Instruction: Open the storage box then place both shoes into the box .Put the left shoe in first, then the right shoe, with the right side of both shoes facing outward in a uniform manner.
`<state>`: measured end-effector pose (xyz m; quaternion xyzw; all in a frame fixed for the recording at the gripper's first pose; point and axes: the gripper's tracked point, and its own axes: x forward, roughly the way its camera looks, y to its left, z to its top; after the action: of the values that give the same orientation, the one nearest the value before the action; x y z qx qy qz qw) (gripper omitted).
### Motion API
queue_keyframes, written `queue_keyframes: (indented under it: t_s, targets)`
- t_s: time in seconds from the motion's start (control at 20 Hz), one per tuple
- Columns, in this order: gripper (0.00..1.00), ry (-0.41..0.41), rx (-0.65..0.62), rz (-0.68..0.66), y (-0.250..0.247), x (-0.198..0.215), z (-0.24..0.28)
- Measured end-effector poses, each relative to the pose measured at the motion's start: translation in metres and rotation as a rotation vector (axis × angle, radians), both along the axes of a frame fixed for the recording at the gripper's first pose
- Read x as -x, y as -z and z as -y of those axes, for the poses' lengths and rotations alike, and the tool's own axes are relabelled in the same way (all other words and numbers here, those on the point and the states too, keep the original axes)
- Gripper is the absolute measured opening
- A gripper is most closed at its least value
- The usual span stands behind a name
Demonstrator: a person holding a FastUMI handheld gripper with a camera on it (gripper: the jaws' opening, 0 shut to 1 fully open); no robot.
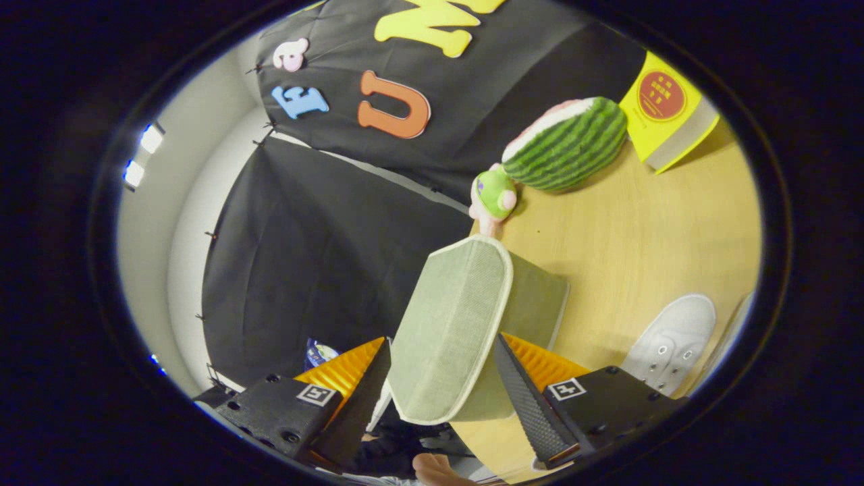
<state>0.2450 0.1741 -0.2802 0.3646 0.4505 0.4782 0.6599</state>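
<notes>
The hand-held gripper (442, 398) sits at the bottom centre of the frame, its two fingers spread moderately wide with the lid of the storage box between them. The left finger (361, 391) lies against the lid's left edge and the right finger (523, 398) against its right edge, so both appear to press on the lid, pinching it across its width.

The sage-green fabric storage box (540, 297) with pale cream piping stands on the light wooden table (641, 229), in the lower middle of the frame, just ahead of the fingers. Its flat woven lid (449, 331) is tilted up off the body of the box, the piped rim running round its rounded corners, and its near end reaches down between the fingers.

A white canvas lace-up shoe (671, 341) lies on the table at the lower right of the frame, beside the right finger and a little apart from the box.

Beyond the box, toward the upper right, a small green and pink plush toy (495, 194) sits at the table's far edge, touching a striped green watermelon-slice plush (570, 143). Further right, a yellow book with a red round emblem (665, 108) rests on the table.

At the very bottom of the frame, below the lid, part of a person's hand (435, 469) shows.
</notes>
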Motion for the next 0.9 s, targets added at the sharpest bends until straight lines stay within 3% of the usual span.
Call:
queue_keyframes:
  t_s: [0.15,0.55,0.7,0.9]
  targets:
    - [0.98,-0.059,-0.019,-0.082,0.018,-0.007,-0.022]
    - [0.98,-0.189,-0.028,-0.096,0.025,0.009,-0.058]
    - [0.8,-0.154,-0.004,-0.067,0.031,0.007,-0.058]
    - [0.44,-0.098,-0.005,-0.038,0.022,0.004,-0.045]
